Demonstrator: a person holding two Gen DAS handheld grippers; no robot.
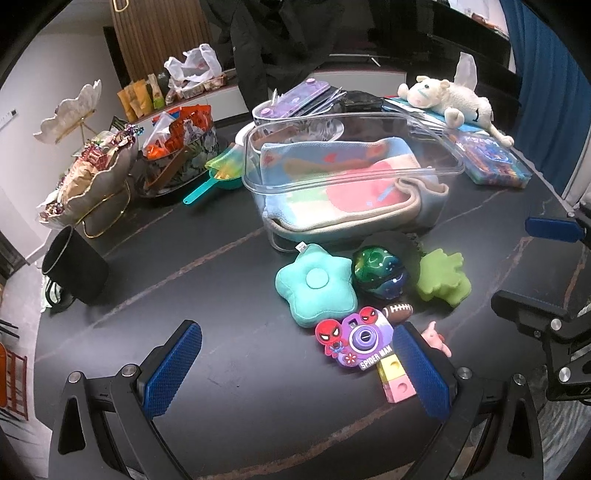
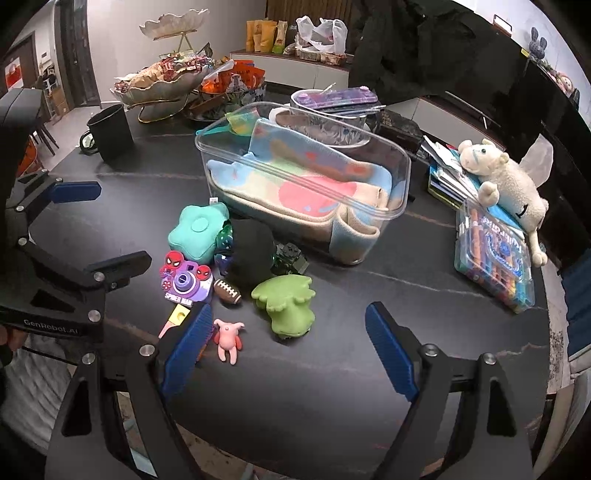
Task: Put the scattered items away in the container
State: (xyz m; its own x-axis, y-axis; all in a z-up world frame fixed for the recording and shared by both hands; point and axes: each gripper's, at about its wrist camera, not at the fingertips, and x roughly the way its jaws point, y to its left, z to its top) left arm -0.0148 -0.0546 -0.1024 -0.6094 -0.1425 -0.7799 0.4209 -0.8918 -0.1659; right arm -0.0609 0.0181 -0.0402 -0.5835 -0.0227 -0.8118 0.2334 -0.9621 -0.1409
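Note:
A clear plastic container (image 1: 436, 168) (image 2: 400, 177) holds a folded pastel blanket (image 1: 332, 188) (image 2: 295, 184). In front of it lie scattered toys: a teal star cushion (image 1: 314, 286) (image 2: 195, 230), a galaxy ball (image 1: 380, 271), a green rubber toy (image 1: 443, 277) (image 2: 286, 301), a Spider-Man toy camera (image 1: 351, 341) (image 2: 186, 282), a mini football (image 1: 397, 312) (image 2: 228, 291), a pink figure (image 1: 437, 338) (image 2: 229, 338) and a yellow-pink block (image 1: 395, 382) (image 2: 177, 317). My left gripper (image 1: 299, 369) (image 2: 99, 225) is open, just short of the camera. My right gripper (image 2: 290, 347) (image 1: 532, 266) is open near the green toy.
A black mug (image 1: 74, 269) (image 2: 110, 131) stands at the left. Snack bowls (image 1: 96, 177), a plush sheep (image 1: 450, 99) (image 2: 506, 177) on books and a crayon box (image 2: 495, 262) ring the black table (image 1: 221, 258). A person in dark clothes (image 1: 280, 33) stands behind.

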